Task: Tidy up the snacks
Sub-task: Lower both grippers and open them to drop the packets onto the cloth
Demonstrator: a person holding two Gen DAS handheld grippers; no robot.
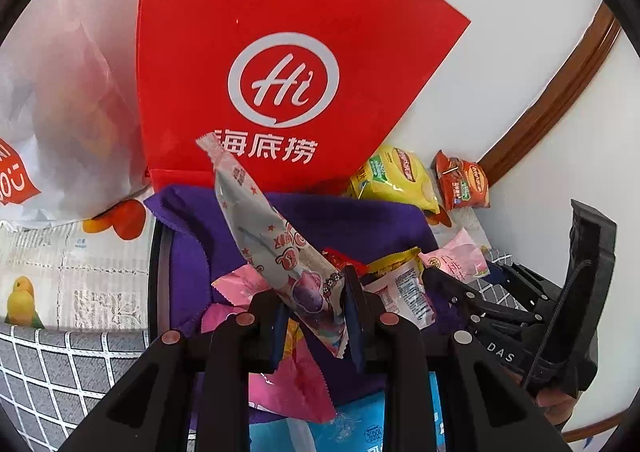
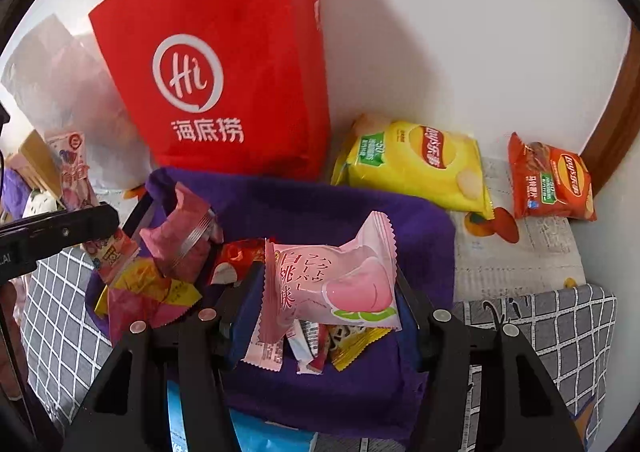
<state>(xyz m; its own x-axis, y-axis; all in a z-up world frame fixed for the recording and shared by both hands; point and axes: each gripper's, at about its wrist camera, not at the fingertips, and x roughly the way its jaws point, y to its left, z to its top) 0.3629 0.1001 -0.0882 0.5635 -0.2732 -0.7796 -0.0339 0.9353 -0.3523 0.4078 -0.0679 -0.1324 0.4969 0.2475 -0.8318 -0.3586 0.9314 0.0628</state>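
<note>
Your left gripper (image 1: 310, 316) is clamped on a long grey snack stick packet (image 1: 276, 244), held tilted above the purple cloth (image 1: 352, 220). Your right gripper (image 2: 330, 306) grips a pink peach-flavour snack packet (image 2: 332, 284) over the same cloth, among loose wrappers. Behind stand 1 red paper bag (image 2: 224, 64) and 2 Lay's chip bags, yellow (image 2: 416, 168) and orange (image 2: 552, 184).

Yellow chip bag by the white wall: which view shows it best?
The right wrist view: the yellow chip bag lies whole and large, logo readable, between the red paper bag and the orange chip bag. The left wrist view shows it small, partly behind the red bag.
</note>
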